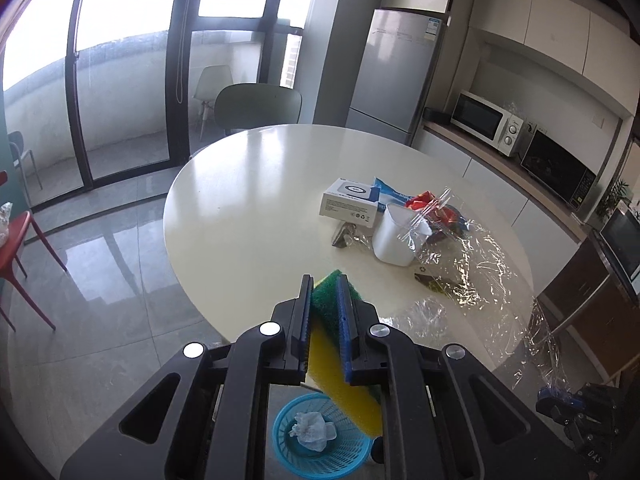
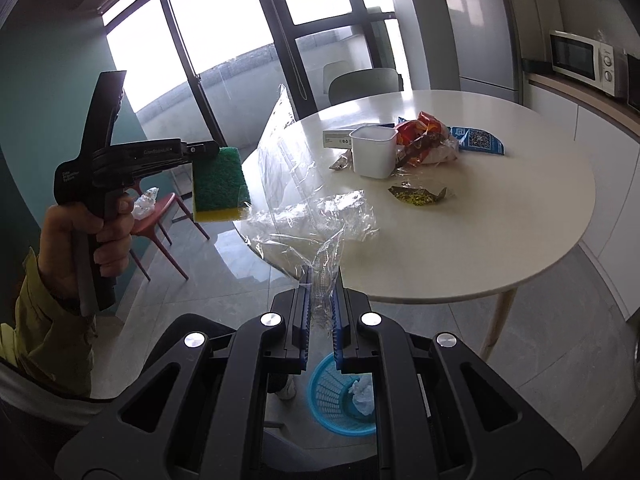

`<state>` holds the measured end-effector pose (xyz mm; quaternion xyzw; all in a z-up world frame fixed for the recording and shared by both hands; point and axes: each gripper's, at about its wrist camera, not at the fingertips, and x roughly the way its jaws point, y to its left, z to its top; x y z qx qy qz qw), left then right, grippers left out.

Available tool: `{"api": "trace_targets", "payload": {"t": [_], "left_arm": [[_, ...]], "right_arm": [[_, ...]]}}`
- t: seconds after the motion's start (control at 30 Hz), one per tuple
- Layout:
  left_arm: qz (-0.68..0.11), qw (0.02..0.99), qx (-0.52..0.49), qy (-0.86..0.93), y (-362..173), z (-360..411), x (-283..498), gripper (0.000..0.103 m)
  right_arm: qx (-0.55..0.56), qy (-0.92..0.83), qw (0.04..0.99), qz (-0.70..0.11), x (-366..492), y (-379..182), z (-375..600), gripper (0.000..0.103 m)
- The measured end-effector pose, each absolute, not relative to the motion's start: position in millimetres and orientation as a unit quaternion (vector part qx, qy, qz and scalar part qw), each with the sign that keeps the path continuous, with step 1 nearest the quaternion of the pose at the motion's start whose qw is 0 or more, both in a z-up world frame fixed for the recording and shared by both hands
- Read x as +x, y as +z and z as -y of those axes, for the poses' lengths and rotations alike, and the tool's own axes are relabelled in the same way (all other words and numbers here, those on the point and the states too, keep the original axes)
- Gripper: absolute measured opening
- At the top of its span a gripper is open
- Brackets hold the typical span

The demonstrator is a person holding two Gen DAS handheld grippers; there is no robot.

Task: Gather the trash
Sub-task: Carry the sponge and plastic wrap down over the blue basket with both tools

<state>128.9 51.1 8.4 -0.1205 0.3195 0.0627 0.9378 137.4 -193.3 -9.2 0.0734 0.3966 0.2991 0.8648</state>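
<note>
My left gripper (image 1: 325,280) is shut on a green and yellow scouring sponge (image 1: 326,296), held in the air off the table's near edge. From the right wrist view the same sponge (image 2: 218,184) hangs from that gripper (image 2: 208,150), with a hand around the handle. My right gripper (image 2: 320,274) is shut on a sheet of clear plastic film (image 2: 304,184) that trails up over the round white table (image 2: 500,220). A blue basket (image 1: 320,440) on the floor below holds a crumpled white tissue (image 1: 312,430); this basket (image 2: 340,400) also shows under the right gripper.
On the table lie a white tub (image 2: 372,150), a white box (image 1: 350,202), a blue packet (image 2: 476,140), a red snack bag (image 2: 420,132) and a gold wrapper (image 2: 418,196). A red chair (image 2: 160,216) stands left. Fridge (image 1: 394,68) and microwave (image 1: 486,122) line the far wall.
</note>
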Motion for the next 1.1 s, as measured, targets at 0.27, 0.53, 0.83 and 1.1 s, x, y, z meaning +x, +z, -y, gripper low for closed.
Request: {"api": "trace_targets", "payload": {"t": [0.27,0.53,0.83,1.1], "left_arm": [[-0.343,0.933,-0.101,0.049,-22,-36,84,0.011],[-0.414,0.904,-0.098,0.043,-90,-30,72,0.011],[-0.465,0.876,-0.115,0.051,-152,-35,70,0.011],[-0.494,0.860,-0.121,0.043,-188,-30,87,0.011]], "right_arm": [[0.058,0.308,0.849,-0.426,93,-27,199,0.008],[0.041,0.302,0.822,-0.481,72,-69,189,0.008],[0.046,0.306,0.777,-0.548,75,-131,171,0.008],[0.050,0.284,0.750,-0.595,95,-181,159,0.008]]}}
